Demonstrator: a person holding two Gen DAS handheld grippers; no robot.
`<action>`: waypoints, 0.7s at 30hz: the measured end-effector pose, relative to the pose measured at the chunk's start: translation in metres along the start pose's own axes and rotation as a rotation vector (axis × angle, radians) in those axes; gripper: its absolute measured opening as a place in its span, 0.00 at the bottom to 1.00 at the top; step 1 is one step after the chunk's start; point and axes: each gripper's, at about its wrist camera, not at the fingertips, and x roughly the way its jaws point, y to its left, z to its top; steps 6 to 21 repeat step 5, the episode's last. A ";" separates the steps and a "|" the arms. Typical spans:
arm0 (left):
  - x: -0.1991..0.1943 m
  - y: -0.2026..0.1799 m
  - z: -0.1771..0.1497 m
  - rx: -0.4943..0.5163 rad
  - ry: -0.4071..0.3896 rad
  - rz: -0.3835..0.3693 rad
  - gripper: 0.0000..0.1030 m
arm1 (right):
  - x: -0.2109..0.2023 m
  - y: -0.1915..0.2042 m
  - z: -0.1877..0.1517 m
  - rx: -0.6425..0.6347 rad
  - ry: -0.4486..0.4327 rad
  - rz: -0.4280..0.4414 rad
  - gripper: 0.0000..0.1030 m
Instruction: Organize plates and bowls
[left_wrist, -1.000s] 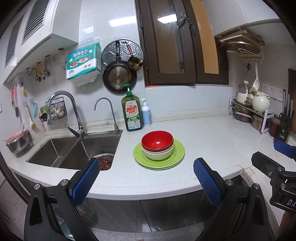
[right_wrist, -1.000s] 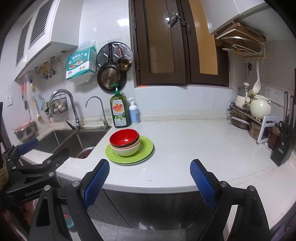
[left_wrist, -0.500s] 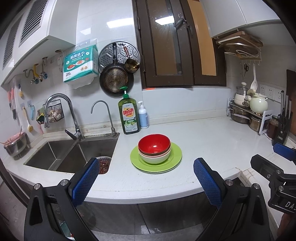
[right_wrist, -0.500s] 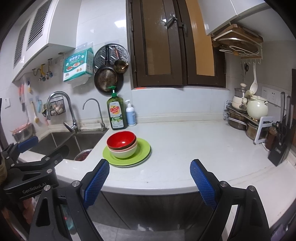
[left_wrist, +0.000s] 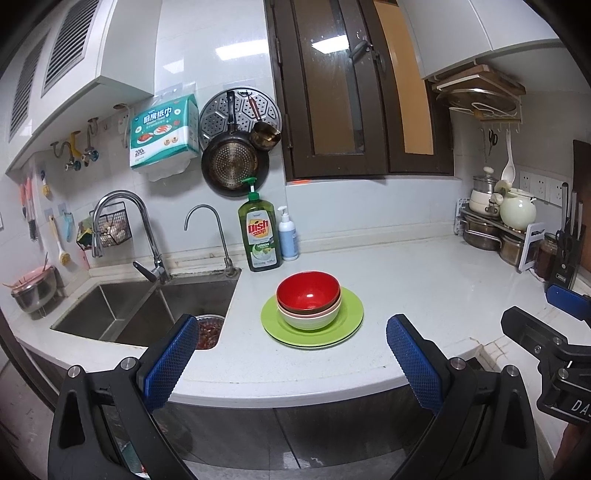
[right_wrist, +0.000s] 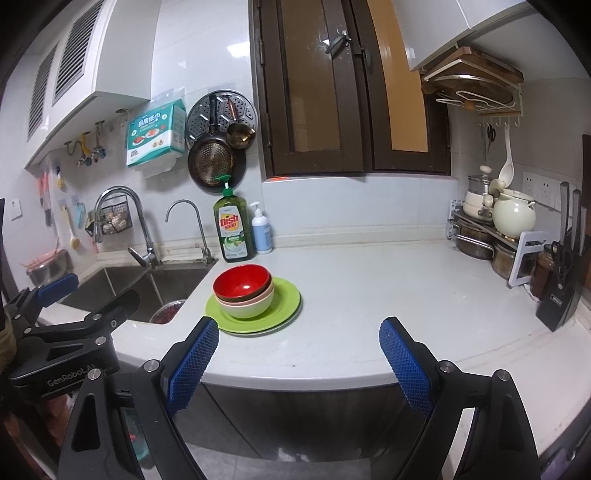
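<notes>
A red bowl (left_wrist: 307, 295) (right_wrist: 242, 283) is nested on a pink bowl and a pale green bowl (left_wrist: 314, 319) (right_wrist: 248, 306), all standing on stacked green plates (left_wrist: 347, 325) (right_wrist: 286, 304) on the white counter. My left gripper (left_wrist: 288, 363) hangs open in front of the counter edge, short of the stack, with nothing between its blue pads. My right gripper (right_wrist: 298, 360) is open too and holds nothing, off the counter edge and to the right of the stack. Each gripper shows at the side of the other's view.
A double sink (left_wrist: 147, 306) with two taps lies left of the stack, a strainer of red scraps in it. Dish soap (left_wrist: 260, 232) and a pump bottle (left_wrist: 287, 236) stand behind. Pots, a kettle (left_wrist: 517, 210) and a knife block (right_wrist: 561, 295) crowd the right end.
Both views have drifted slightly, so the stack sits a little lower and further left in the right wrist view. Both grippers stay open and the dishes have not moved.
</notes>
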 end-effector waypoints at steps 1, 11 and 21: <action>0.000 0.000 0.000 -0.001 0.000 -0.001 1.00 | 0.000 0.000 0.000 0.000 -0.001 -0.001 0.87; -0.001 0.001 0.000 -0.011 0.000 0.000 1.00 | -0.001 0.000 0.001 -0.005 -0.004 0.003 0.87; -0.001 0.001 0.000 -0.011 0.000 0.000 1.00 | -0.001 0.000 0.001 -0.005 -0.004 0.003 0.87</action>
